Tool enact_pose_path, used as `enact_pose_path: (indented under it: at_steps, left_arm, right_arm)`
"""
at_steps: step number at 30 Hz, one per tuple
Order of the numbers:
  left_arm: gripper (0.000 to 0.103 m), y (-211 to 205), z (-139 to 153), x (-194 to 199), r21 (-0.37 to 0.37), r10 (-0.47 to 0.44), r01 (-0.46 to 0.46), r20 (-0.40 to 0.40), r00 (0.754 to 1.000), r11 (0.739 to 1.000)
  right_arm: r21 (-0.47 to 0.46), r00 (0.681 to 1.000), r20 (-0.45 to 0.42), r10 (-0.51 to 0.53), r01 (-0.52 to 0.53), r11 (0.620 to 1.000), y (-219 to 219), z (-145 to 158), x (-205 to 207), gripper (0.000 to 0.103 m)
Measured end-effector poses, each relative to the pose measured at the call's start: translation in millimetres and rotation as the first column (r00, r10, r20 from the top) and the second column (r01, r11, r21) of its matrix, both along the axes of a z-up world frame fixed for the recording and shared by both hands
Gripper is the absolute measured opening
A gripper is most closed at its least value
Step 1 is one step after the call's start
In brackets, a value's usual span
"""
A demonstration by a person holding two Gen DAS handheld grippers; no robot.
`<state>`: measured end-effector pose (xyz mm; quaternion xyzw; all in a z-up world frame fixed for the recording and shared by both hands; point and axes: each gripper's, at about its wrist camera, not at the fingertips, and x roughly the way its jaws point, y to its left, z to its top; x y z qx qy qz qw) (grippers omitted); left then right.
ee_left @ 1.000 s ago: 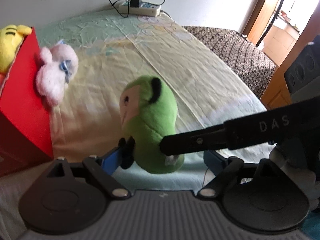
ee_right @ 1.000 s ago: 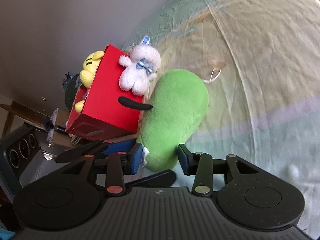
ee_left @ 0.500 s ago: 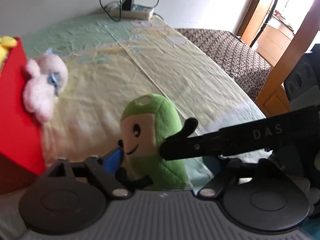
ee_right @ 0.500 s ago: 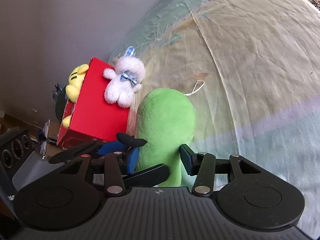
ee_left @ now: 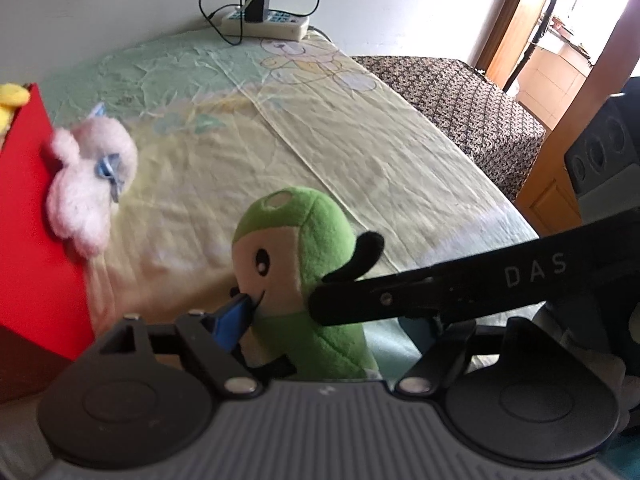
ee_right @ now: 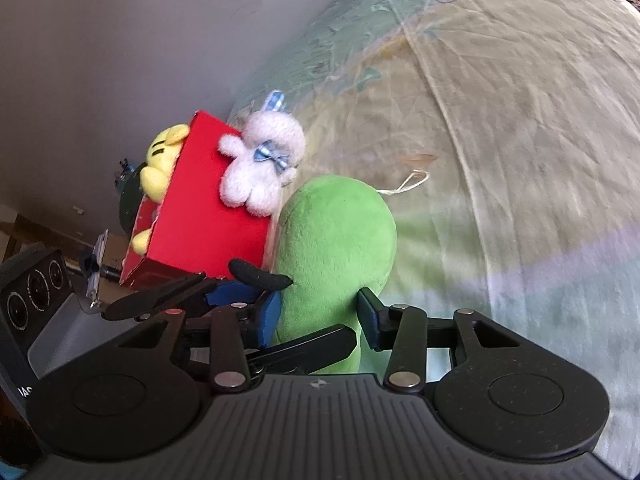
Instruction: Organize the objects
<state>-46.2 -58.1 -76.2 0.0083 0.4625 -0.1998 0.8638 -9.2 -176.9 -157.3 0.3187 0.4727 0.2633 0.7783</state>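
Note:
A green plush toy (ee_left: 320,240) with a cream face stands upright on the bed sheet (ee_left: 360,152), facing the left wrist camera. My left gripper (ee_left: 320,320) is shut on it; its blue left pad (ee_left: 232,320) presses into the face and its right finger is hidden. My right gripper (ee_right: 320,314) reaches in from the right, jaws closing, with both pads against the green plush toy (ee_right: 336,248) low on its back. A red box (ee_right: 208,208) stands just left of the toy, with a yellow plush (ee_right: 160,160) inside. A white plush with a blue bow (ee_right: 260,172) leans on the box.
A power strip (ee_left: 266,26) with a plugged charger and cable lies at the bed's far edge by the wall. A dark patterned cover (ee_left: 460,108) and wooden furniture (ee_left: 548,200) are on the right. A small suction cup on a string (ee_right: 416,164) lies beyond the toy.
The green toy went from tilted, showing mostly its side, to upright and facing the left camera. The left jaws narrowed onto it. The red box and white plush slid left in the left view.

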Motion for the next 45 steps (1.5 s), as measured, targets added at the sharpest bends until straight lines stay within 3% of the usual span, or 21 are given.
enact_pose_path:
  at_steps: [14,26,37,45]
  left_arm:
    - [0.08,44,15,-41,0.009,0.148,-0.148,0.007,0.989,0.989]
    - [0.08,107,24,-94,0.034,0.367,-0.366,0.0,0.93,0.93]
    - [0.08,179,46,-133,0.021,0.422,-0.424,0.055,0.905,0.905]
    - [0.08,233,76,-156,0.002,0.408,-0.412,0.136,0.903,0.911]
  right_arm:
    - [0.017,0.974,0.034,0.222,-0.223,0.975,56,11,1,0.045]
    - [0.042,0.893,0.049,0.447,-0.449,0.892,144,18,-2,0.045]
    - [0.01,0.844,0.133,0.52,-0.525,0.851,222,47,-6,0.045]
    - [0.023,0.836,0.225,0.501,-0.519,0.855,270,73,-10,0.045]
